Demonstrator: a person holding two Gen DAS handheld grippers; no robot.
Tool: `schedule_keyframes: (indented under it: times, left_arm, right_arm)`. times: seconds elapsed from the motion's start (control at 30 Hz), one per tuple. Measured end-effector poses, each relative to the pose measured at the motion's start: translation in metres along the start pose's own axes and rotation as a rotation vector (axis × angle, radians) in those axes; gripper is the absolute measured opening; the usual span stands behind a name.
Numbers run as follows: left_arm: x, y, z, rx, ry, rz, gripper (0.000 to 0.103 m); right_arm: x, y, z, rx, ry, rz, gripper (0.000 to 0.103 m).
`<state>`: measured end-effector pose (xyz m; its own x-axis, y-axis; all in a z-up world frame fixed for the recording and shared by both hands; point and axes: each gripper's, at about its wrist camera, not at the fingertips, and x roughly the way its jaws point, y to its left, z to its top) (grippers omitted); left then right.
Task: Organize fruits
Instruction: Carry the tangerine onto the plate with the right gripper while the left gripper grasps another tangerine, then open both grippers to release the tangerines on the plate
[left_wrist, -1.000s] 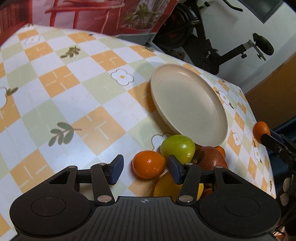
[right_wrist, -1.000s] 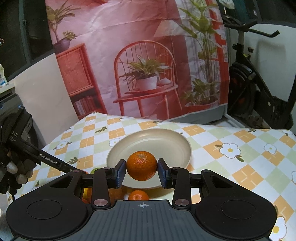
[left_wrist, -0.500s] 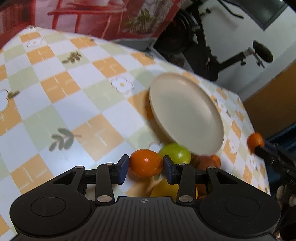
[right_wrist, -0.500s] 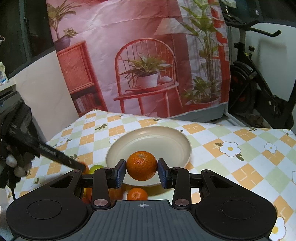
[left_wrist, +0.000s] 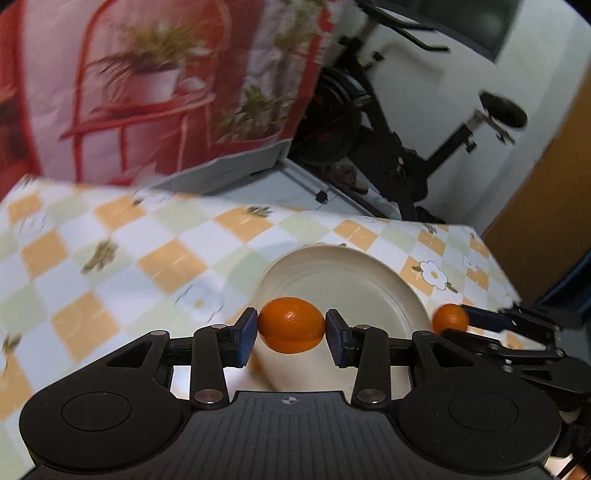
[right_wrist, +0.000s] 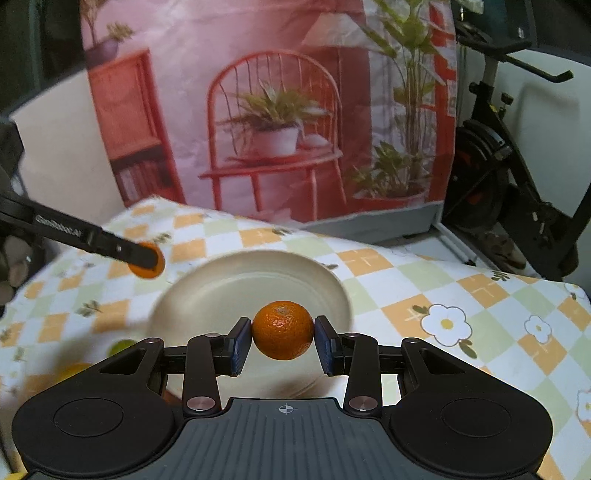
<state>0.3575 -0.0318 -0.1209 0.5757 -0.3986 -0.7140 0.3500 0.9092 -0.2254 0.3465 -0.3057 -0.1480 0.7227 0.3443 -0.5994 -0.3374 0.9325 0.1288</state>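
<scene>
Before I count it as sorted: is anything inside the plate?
No fruit shows inside the plate; both oranges hang above it, gripped. The claws cover its near part.

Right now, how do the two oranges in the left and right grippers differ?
The smooth oval orange fruit in the left gripper is elongated sideways and glossy; the round dimpled orange mandarin in the right gripper is nearly spherical, with a pitted peel and a stem mark on top. Both are orange, pinched between blue-padded fingers, clear of the table near the empty beige plate.
</scene>
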Motion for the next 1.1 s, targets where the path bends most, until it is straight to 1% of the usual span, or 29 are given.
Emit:
schedule_keyframes:
  times: [0.07, 0.1, 0.2, 0.33, 0.47, 0.63, 0.77, 0.83, 0.9, 0.93, 0.97, 1.1]
  left_arm:
    - [0.014, -0.012, 0.004, 0.058, 0.003, 0.031, 0.042]
    - [0.021, -0.015, 0.005, 0.071, 0.012, 0.039, 0.042]
    - [0.039, -0.018, 0.006, 0.084, 0.039, 0.05, 0.042]
    - [0.052, -0.015, 0.004, 0.093, 0.065, 0.071, 0.042]
    - [0.057, -0.014, -0.001, 0.12, 0.088, 0.096, 0.042]
    - [0.06, -0.014, -0.006, 0.153, 0.106, 0.117, 0.043]
    - [0.058, -0.014, -0.007, 0.16, 0.097, 0.12, 0.044]
    - [0.057, -0.016, -0.006, 0.164, 0.098, 0.126, 0.045]
    - [0.055, -0.017, -0.005, 0.155, 0.098, 0.121, 0.05]
    - [0.052, -0.017, -0.004, 0.145, 0.092, 0.104, 0.057]
    - [0.049, -0.017, -0.004, 0.134, 0.085, 0.087, 0.062]
    - [0.028, -0.018, -0.003, 0.113, 0.045, 0.074, 0.064]
  right_arm:
    - [0.016, -0.002, 0.002, -0.004, 0.028, -0.02, 0.034]
    - [0.024, -0.002, 0.002, -0.005, 0.043, -0.03, 0.034]
    - [0.042, -0.003, 0.003, -0.011, 0.076, -0.052, 0.034]
    - [0.057, -0.001, 0.004, -0.025, 0.101, -0.067, 0.034]
    - [0.064, -0.001, 0.002, -0.029, 0.115, -0.089, 0.034]
    - [0.067, -0.001, 0.001, -0.036, 0.124, -0.093, 0.034]
    - [0.067, 0.0, 0.001, -0.036, 0.125, -0.095, 0.034]
    - [0.065, 0.0, 0.0, -0.029, 0.124, -0.094, 0.037]
    - [0.061, 0.001, 0.002, -0.019, 0.112, -0.089, 0.041]
    - [0.059, 0.0, 0.002, -0.015, 0.107, -0.085, 0.043]
    - [0.055, 0.0, 0.002, -0.012, 0.1, -0.082, 0.044]
    - [0.035, 0.001, 0.002, 0.009, 0.067, -0.074, 0.045]
